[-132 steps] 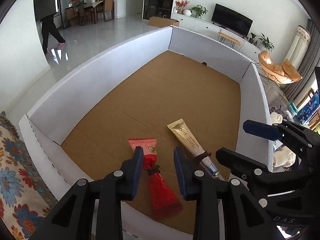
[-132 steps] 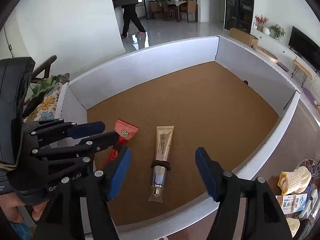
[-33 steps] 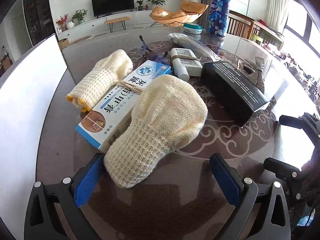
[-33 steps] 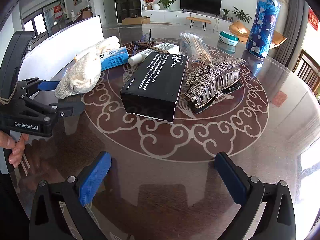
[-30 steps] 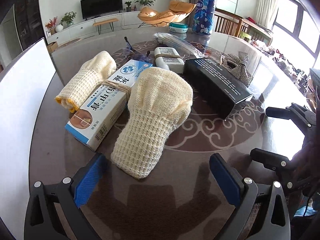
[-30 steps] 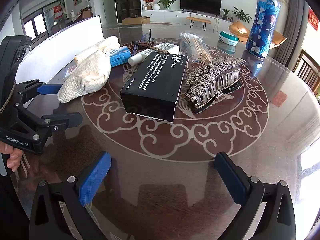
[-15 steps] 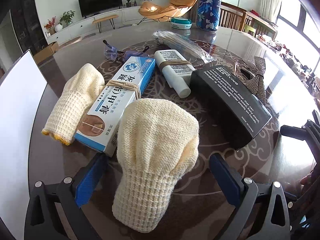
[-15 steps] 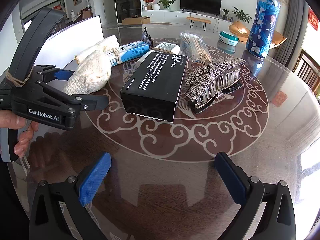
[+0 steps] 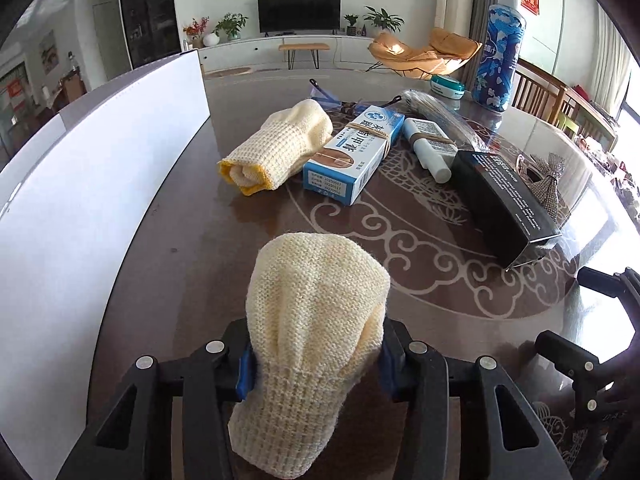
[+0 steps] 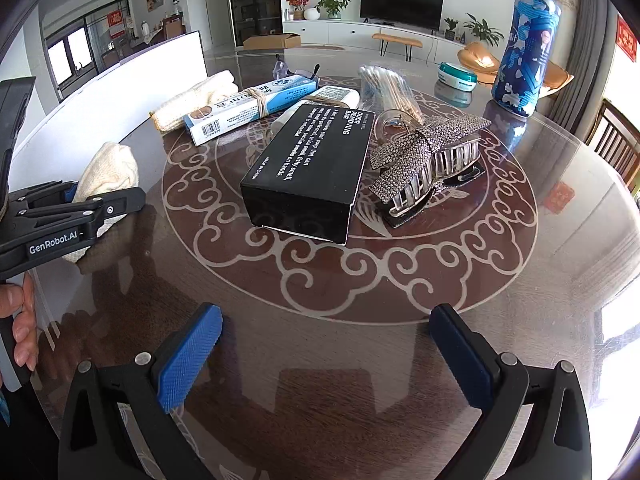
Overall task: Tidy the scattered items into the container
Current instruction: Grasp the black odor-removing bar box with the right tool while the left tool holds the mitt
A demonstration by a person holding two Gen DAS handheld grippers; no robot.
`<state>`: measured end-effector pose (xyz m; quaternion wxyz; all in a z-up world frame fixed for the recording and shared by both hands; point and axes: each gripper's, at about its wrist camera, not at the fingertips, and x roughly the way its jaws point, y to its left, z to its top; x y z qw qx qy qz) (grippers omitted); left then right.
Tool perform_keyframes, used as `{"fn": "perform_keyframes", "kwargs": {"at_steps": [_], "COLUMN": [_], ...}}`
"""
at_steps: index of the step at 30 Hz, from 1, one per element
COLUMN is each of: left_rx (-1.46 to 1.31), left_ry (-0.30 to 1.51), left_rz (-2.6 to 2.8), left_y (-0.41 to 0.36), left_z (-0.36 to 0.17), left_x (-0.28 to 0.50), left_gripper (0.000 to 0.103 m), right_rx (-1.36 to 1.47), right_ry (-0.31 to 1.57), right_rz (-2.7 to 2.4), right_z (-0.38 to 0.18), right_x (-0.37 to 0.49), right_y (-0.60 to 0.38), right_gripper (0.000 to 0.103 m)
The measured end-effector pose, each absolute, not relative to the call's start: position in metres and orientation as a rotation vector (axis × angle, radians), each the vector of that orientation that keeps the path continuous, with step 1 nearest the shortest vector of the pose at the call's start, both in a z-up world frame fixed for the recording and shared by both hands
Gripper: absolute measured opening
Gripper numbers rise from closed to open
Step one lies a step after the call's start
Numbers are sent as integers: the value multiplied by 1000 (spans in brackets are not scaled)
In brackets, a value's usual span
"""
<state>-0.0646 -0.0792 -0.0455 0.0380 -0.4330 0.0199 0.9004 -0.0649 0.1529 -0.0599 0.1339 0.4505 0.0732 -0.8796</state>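
The container [image 9: 100, 184] shows only its white outer wall at the bench's left edge, so its inside is hidden. The lower cuff of the near cream mitt [image 9: 316, 332] hangs below the left claw [image 9: 314, 360], and in the right wrist view the claw's arm covers most of that mitt [image 10: 108, 176]. The cotton-swab packet [image 10: 390, 84] is partly behind the black box [image 10: 308, 172]. Counted on the bench [image 10: 320, 360]: two cream mitts, the second [image 9: 280, 148] lying rolled beside one blue-and-white carton [image 9: 356, 152]; one white tube [image 9: 428, 148]; one black box; one sparkly hair clip [image 10: 428, 164]; one teal tin [image 10: 458, 74]; one tall blue canister [image 10: 524, 44]. The left claw's jaws are closing, pads pressed against the near mitt's sides. The right claw [image 10: 324, 356] gapes wide over bare bench, holding nothing.
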Motion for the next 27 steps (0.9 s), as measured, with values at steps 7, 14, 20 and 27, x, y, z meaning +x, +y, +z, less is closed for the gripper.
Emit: {"fn": "perform_keyframes", "kwargs": {"at_steps": [7, 14, 20, 27], "left_rx": [-1329, -1329, -1329, -1330], "left_ry": [42, 42, 36, 34], "left_rz": [2779, 2779, 2778, 2777], "left_y": [-83, -83, -84, -83], "left_z": [-46, -46, -46, -46], "left_x": [-61, -60, -61, -61], "left_gripper": [47, 47, 48, 48], "right_rx": [1303, 1320, 1426, 1411], "right_ry": [212, 63, 181, 167], "right_rz": [-2546, -2444, -2538, -2583], "right_z": [-60, -53, -58, -58], "right_x": [-65, -87, -131, -173], "right_y": [152, 130, 107, 99], "right_gripper": [103, 103, 103, 103]}}
